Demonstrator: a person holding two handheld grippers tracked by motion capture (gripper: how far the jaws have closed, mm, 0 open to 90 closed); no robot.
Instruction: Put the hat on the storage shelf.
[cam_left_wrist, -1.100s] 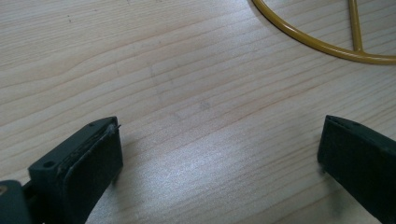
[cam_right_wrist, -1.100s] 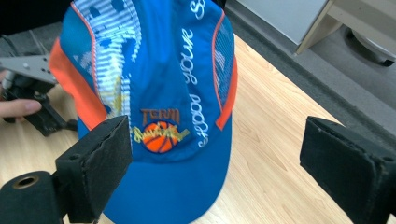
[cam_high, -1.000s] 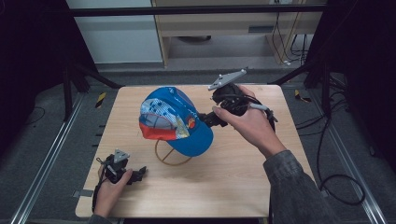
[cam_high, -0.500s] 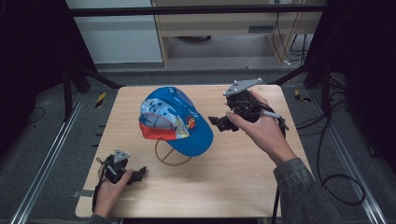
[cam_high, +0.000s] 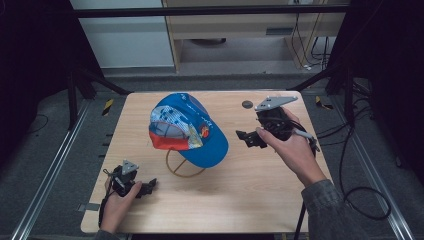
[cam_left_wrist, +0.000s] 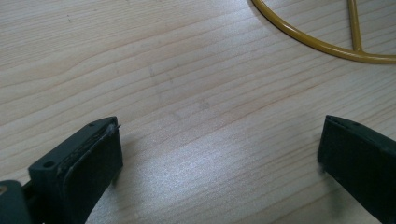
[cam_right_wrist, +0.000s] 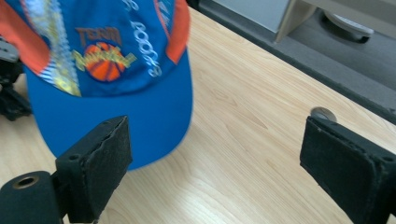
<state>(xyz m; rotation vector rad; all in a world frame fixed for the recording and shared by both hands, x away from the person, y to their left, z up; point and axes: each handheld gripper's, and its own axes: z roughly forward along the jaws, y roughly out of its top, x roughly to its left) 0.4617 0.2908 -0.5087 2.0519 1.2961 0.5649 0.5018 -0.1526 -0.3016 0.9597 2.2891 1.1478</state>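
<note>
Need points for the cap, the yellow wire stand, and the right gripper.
cap (cam_high: 207, 147), high view, on the blue brim.
yellow wire stand (cam_left_wrist: 322, 45), left gripper view, on the base ring.
right gripper (cam_high: 244, 138), high view, between its open jaw tips.

Left gripper (cam_high: 145, 187) sits low at the near-left, held in the left hand (cam_high: 116, 202), jaws spread wide and empty, pointing right. Right gripper (cam_high: 247, 138) is at the right side, raised, gripped by the right hand (cam_high: 292, 147) with the forearm coming in from the near-right; jaws wide apart, nothing between them, pointing left. Grey plate on top tilts up.
</note>
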